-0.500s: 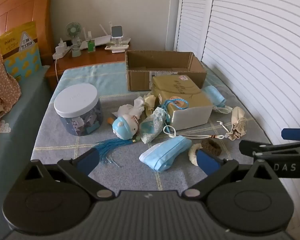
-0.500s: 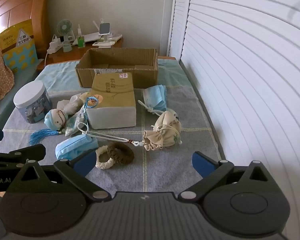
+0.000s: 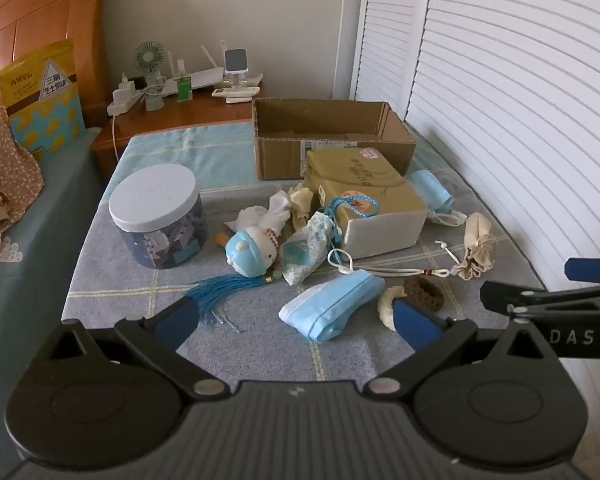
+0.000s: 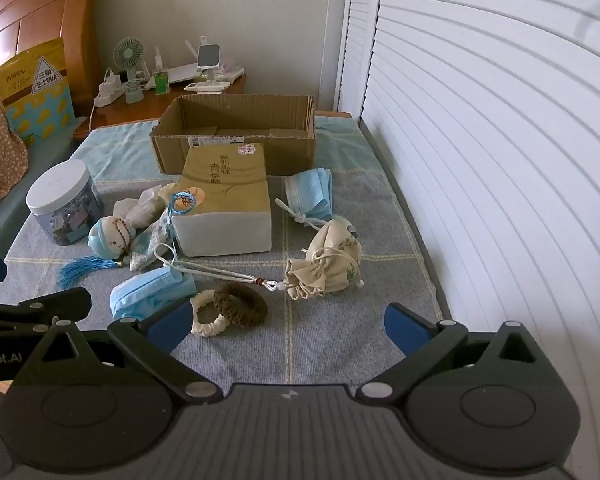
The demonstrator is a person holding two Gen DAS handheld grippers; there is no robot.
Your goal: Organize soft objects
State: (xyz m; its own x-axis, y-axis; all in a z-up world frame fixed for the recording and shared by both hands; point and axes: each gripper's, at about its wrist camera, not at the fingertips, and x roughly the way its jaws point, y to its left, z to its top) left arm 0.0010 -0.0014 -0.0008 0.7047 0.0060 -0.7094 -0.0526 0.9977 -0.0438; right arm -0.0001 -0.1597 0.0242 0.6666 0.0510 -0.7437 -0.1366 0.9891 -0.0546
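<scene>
Soft objects lie scattered on the grey checked blanket in front of an open cardboard box: a folded blue mask, a cream scrunchie touching a brown scrunchie, a cream drawstring pouch and a blue-capped plush doll (its tassel half hidden behind the left finger). More blue masks sit beside a wrapped package, which covers part of the box front. Left gripper and right gripper both hover with jaws spread, holding nothing. The box's floor is largely hidden by its near wall.
</scene>
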